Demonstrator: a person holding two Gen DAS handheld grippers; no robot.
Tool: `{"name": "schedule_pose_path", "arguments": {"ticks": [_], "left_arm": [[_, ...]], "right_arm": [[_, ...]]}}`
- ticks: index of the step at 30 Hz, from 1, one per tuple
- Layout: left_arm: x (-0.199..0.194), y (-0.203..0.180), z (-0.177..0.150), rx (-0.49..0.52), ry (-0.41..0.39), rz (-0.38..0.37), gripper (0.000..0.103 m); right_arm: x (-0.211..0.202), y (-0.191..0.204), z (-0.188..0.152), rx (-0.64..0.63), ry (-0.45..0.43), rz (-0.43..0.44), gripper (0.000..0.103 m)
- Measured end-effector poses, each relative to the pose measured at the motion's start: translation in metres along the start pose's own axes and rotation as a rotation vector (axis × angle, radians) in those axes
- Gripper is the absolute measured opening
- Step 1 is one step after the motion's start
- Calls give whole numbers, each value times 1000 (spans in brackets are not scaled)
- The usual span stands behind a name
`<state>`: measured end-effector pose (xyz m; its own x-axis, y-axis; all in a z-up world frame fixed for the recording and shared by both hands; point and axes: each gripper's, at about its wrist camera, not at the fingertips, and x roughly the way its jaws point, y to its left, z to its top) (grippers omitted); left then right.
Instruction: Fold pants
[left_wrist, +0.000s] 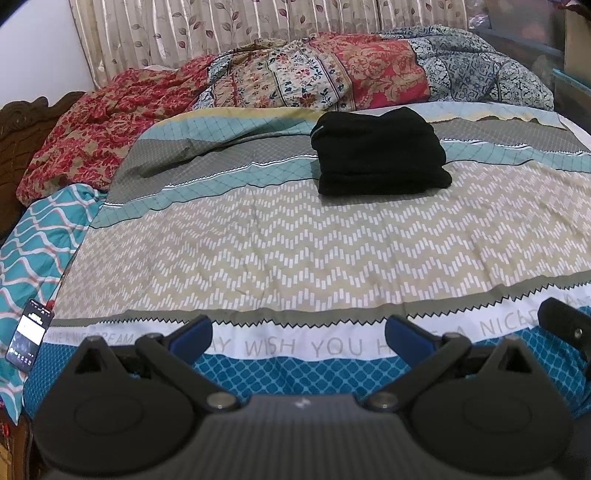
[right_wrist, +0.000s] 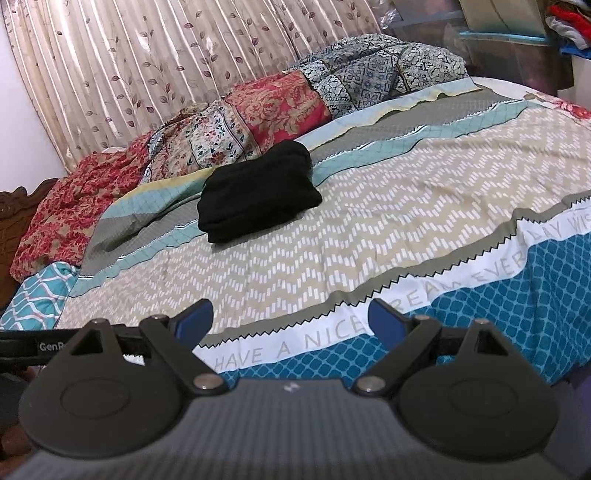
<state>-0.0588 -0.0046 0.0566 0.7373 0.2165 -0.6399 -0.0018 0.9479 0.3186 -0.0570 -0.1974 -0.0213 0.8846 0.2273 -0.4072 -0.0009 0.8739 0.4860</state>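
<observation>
On the bedspread (left_wrist: 295, 251), one folded black pants (left_wrist: 380, 153), two grippers, left (left_wrist: 298, 334) and right (right_wrist: 290, 317), both wide, empty.

Phone (left_wrist: 29, 336) screen too small to read, bedsheet (left_wrist: 295, 240) lettering partly hidden by fingers (left_wrist: 192, 332)

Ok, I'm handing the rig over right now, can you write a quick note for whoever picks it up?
Left hand-held gripper: open, nothing between its fingers, held over the near edge of the bed.
Right hand-held gripper: open, also empty, over the same edge.
Black pants: a compact folded stack on the patterned bedsheet, toward the far side, in front of the heaped quilts.
Done: the pants look fully folded.
Left: probably nothing, except checking that the stack is tidy.
A phone lies at the left edge of the bed.
</observation>
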Motion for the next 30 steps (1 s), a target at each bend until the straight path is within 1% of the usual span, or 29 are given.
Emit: {"name": "schedule_pose_path", "arguments": {"ticks": [11,30], "left_arm": [[0,0,0,5,-14,20,103],[1,3,-2,8,-14,31,103]], "right_arm": [[1,-1,0,3,0,-1,92],[1,-2,0,9,2,-1,92]]}}
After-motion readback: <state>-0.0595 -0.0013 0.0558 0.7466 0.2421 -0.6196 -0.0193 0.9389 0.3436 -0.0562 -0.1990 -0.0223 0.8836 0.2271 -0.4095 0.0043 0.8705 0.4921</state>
